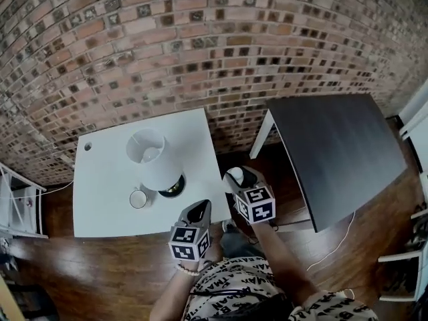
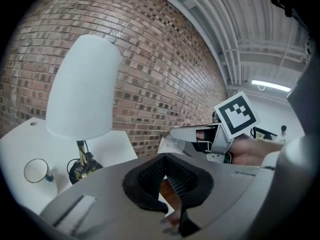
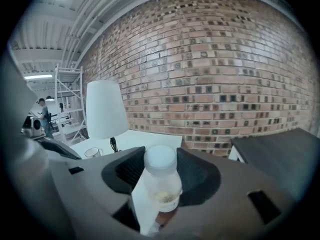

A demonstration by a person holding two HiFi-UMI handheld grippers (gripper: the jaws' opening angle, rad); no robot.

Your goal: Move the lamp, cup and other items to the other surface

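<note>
- Step in hand, as judged: carry the small bottle point(image 3: 161, 181) across from the white worktop point(image 1: 100, 199) to the dark worktop point(image 1: 341, 152).
- Right gripper point(image 1: 237, 176): jaws part-way closed on the bottle, 1 pad on each side of its body, cap standing clear above them. It sits over the floor gap between the 2 worktops.
- Left gripper point(image 1: 199, 209): jaws drawn together at the tips, nothing between them. It hangs off the near edge of the white worktop.
- Lamp point(image 1: 155, 160) and cup point(image 1: 139, 198) stand on the white worktop, the cup just beside the lamp base.
- Doing it well: keep the bottle upright, hold the squeeze steady, lower it until the base meets the dark top, then let go. Place it well in from the edge to leave room for the lamp.
- Bottle: cloudy plastic, round, white domed cap, pale residue inside. Smooth wall, so it could slip.
- Lamp: smooth white tapered shade, thin brass-toned stem, dark round base, trailing cord. Top-heavy by the look of it.
- Cup: small, pale, round rim, side handle.
- Worktops: 1 matte white, 1 matte near-black, both flat.
</note>
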